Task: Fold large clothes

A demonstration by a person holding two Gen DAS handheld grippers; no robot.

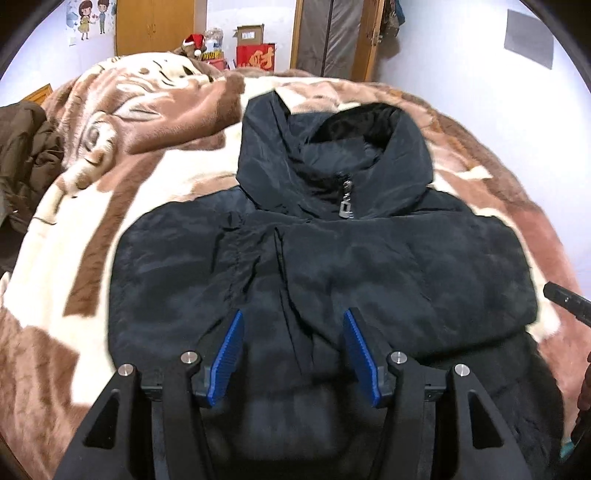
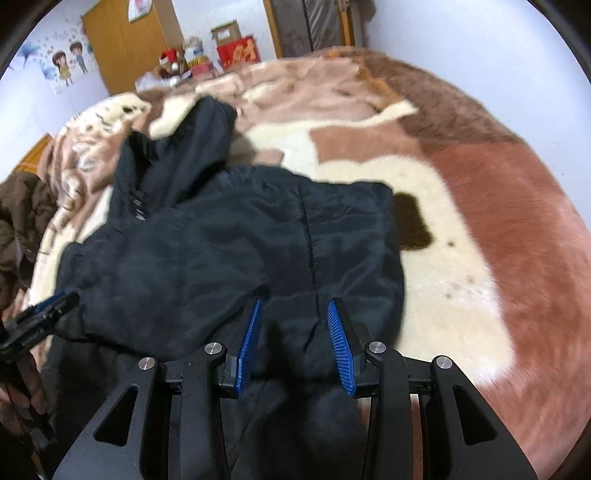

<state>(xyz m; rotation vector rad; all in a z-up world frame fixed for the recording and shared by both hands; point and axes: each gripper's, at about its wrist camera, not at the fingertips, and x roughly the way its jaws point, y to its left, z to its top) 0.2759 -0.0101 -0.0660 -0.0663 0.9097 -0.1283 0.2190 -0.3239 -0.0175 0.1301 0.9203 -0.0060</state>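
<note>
A black hooded padded jacket lies front up on the bed, with its hood at the far end and a metal zipper pull at the collar. My left gripper is over its near left part, blue pads closed on a thick fold of the lower edge. My right gripper grips the near right part of the jacket the same way, with fabric bunched between its pads and hanging below. Each gripper shows at the edge of the other's view: right gripper, left gripper.
A brown, pink and cream plush blanket covers the bed. A brown coat is heaped at the left edge. Beyond the bed stand a wooden wardrobe, red and cardboard boxes and a doorway.
</note>
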